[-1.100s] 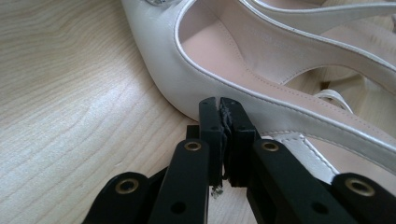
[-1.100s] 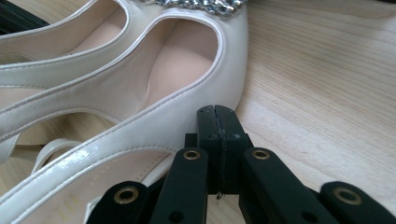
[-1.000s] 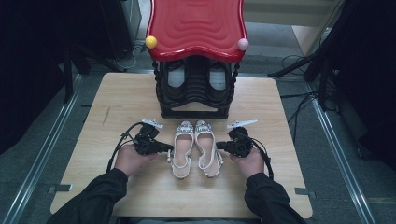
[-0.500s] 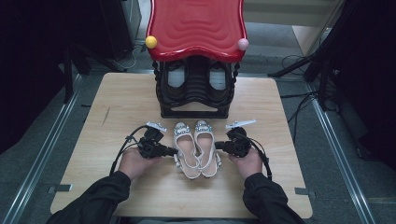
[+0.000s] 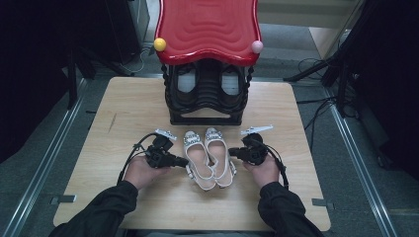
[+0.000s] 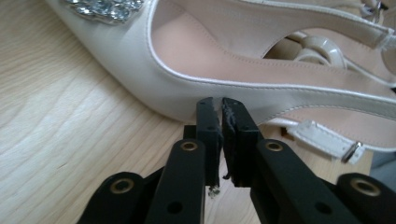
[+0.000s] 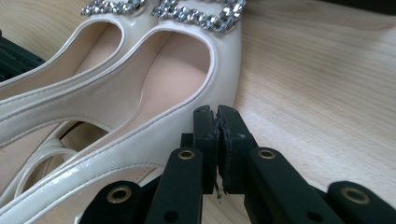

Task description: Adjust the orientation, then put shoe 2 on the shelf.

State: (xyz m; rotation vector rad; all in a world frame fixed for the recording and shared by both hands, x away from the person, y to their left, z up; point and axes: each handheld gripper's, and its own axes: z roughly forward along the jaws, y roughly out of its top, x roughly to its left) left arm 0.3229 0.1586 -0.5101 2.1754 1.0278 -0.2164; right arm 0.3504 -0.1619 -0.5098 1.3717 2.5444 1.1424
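Note:
A pair of white slingback shoes with rhinestone buckles lies side by side, toes away from me, on the wooden table (image 5: pixel 123 113). My left gripper (image 5: pixel 184 161) points right, its tips against the outer side of the left shoe (image 5: pixel 197 160). In the left gripper view this gripper (image 6: pixel 219 103) touches the shoe's wall (image 6: pixel 210 60); its jaws have just been opening by a sliver, with nothing between them. My right gripper (image 5: pixel 232 153) points left at the right shoe (image 5: pixel 220 155). The right gripper view has that gripper (image 7: pixel 215 112) all but shut at the shoe's rim (image 7: pixel 177 79), also parted a hair, empty.
A black shoe rack (image 5: pixel 207 94) with a wavy red top (image 5: pixel 207 27) stands at the table's far edge, dark shoes on its shelf. A yellow ball (image 5: pixel 159 44) and a pink ball (image 5: pixel 257 46) sit on the top's corners. Bare wood lies left and right of my hands.
The left shoe has been nudged slightly toward the right one. Both hands stay about where they were.

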